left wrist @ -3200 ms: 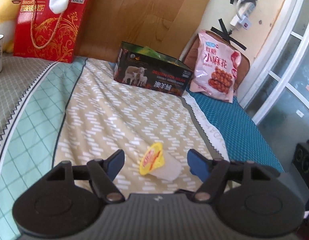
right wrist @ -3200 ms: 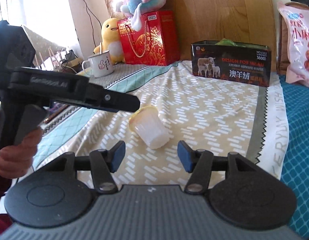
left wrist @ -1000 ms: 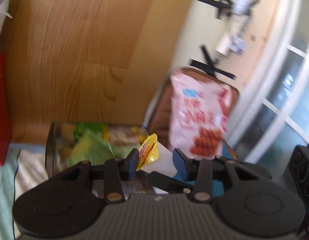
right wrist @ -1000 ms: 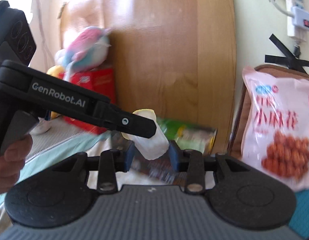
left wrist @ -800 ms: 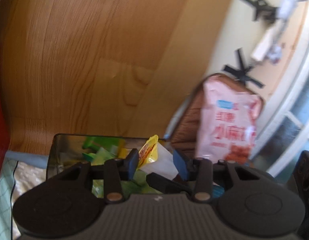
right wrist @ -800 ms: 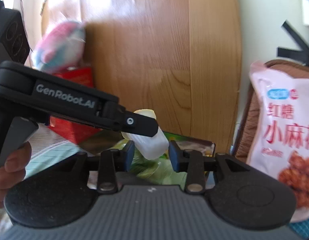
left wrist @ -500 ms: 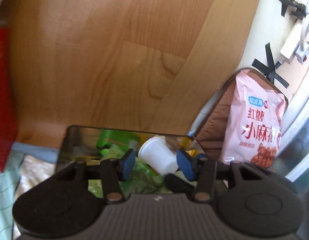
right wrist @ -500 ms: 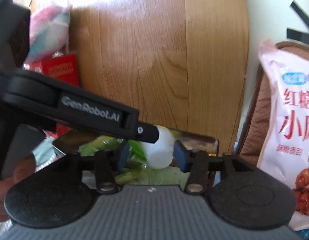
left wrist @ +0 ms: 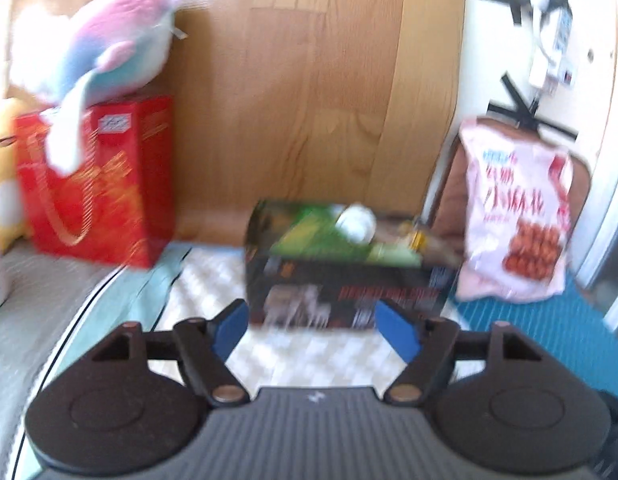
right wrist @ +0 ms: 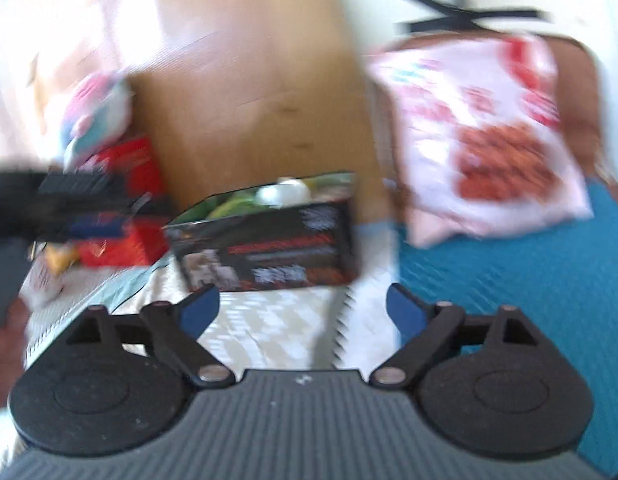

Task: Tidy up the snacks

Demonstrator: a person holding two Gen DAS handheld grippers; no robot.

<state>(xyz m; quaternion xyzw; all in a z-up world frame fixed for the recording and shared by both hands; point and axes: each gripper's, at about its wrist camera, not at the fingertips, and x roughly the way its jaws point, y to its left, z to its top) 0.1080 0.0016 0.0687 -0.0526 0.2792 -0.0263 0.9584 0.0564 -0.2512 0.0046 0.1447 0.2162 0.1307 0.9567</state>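
Observation:
A white jelly cup (left wrist: 355, 223) lies on top of green packets inside the open black box (left wrist: 341, 296) by the wooden headboard. It also shows in the right wrist view (right wrist: 283, 192), in the same black box (right wrist: 269, 256). My left gripper (left wrist: 315, 330) is open and empty, a short way in front of the box. My right gripper (right wrist: 303, 306) is open and empty, just in front of the box. The left gripper body (right wrist: 65, 206) shows at the left of the right wrist view. Both views are blurred.
A pink snack bag (left wrist: 517, 220) leans on a brown cushion to the right of the box. A red gift box (left wrist: 97, 184) with a plush toy (left wrist: 105, 44) on it stands to the left. The patterned cloth (left wrist: 309, 356) and teal cover (right wrist: 529, 276) lie below.
Both grippers have opened and let go of the jelly cup. The cup now lies in the black box. Both grippers have pulled back from the box.

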